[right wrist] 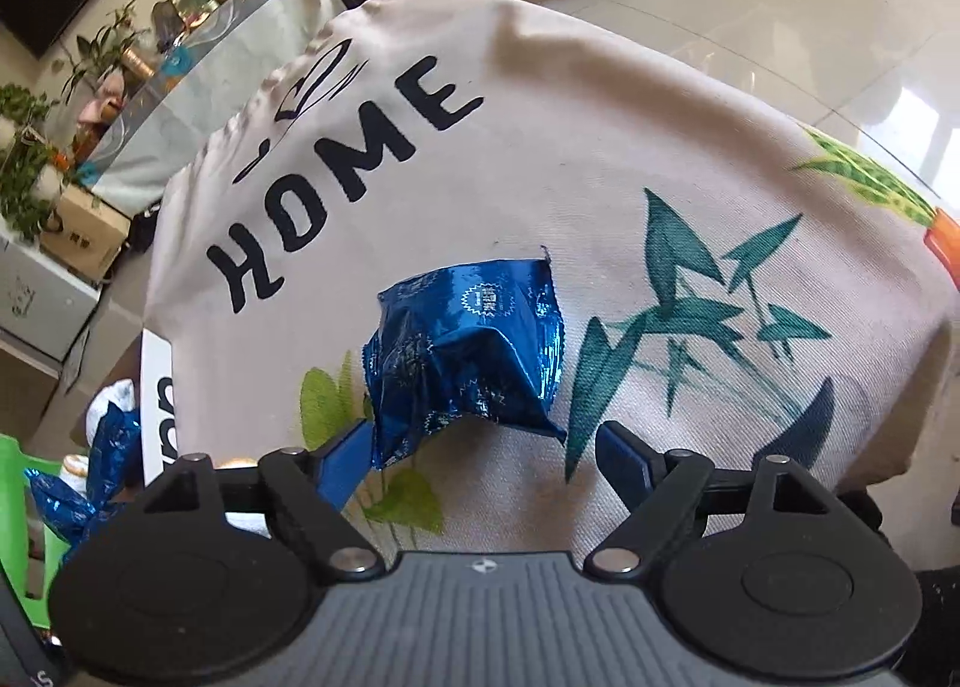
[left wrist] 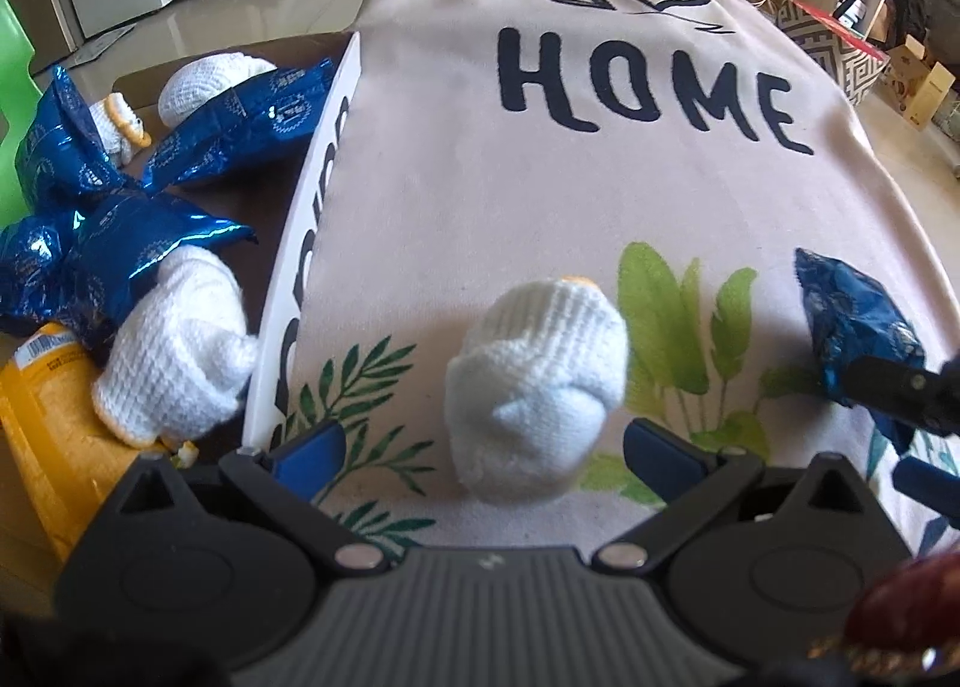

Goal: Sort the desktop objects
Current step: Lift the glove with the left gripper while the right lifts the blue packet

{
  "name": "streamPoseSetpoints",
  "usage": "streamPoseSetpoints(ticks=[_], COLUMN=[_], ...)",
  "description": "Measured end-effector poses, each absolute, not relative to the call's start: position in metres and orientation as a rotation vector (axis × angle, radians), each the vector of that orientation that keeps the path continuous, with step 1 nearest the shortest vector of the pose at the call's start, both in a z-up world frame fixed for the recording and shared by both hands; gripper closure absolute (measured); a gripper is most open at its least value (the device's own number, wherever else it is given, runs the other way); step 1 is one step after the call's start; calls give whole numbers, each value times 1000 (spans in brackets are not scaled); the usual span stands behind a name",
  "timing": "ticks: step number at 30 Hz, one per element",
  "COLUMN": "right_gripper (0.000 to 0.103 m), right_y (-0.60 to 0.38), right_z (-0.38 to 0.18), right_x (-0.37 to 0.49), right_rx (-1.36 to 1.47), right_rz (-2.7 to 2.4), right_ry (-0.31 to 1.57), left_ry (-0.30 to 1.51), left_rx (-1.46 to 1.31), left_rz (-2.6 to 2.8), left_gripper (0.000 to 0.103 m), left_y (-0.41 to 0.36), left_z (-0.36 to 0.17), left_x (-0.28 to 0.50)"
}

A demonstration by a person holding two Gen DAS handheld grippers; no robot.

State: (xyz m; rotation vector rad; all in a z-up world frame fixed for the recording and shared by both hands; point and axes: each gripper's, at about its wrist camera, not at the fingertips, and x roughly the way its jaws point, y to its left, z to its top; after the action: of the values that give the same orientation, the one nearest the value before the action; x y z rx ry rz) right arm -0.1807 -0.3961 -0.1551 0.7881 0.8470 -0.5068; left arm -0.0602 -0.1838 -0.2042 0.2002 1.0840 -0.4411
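A rolled white knitted glove (left wrist: pixel 534 381) lies on the beige "HOME" cloth (left wrist: pixel 540 177). My left gripper (left wrist: pixel 483 450) stands open around it, and both blue pads are clear of the knit. To the right on the same cloth lies a crumpled blue foil packet (right wrist: pixel 468 345), also seen in the left wrist view (left wrist: pixel 852 321). My right gripper (right wrist: pixel 486 450) is open with the packet between its fingers. The left finger (right wrist: pixel 345 462) sits right at the foil and the right finger stands apart from it.
Left of the cloth, past a white lettered board (left wrist: pixel 300 279), a brown surface holds more blue foil packets (left wrist: pixel 240 129), white knitted gloves (left wrist: pixel 180 351) and a yellow bottle (left wrist: pixel 42 405). A green chair (right wrist: pixel 12 483) stands at the far left. Tiled floor surrounds the table.
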Motion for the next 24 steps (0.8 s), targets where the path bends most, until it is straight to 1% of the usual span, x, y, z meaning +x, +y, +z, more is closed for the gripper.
streamPoseSetpoints(ticks=[6, 9, 17, 21, 24], right_gripper=[20, 17, 14, 14, 10], right_y=[-396, -394, -399, -400, -397], right_z=[-155, -155, -161, -166, -168], right_x=[-174, -169, -159, -153, -149], right_rx=[796, 779, 770, 745, 703], right_rz=[-493, -471, -504, -519, -523], right_ry=[828, 828, 825, 845, 853], left_ry=[1071, 1063, 1098, 1106, 1116], left_rx=[199, 211, 170, 194, 221], left_rz=[-439, -432, -421, -417, -401], left_gripper=[0, 0, 0, 0, 0], left_y=[-189, -192, -193, -198, -201], left_z=[-197, -197, -203, -208, -216], left_x=[-64, -63, -56, -54, -53])
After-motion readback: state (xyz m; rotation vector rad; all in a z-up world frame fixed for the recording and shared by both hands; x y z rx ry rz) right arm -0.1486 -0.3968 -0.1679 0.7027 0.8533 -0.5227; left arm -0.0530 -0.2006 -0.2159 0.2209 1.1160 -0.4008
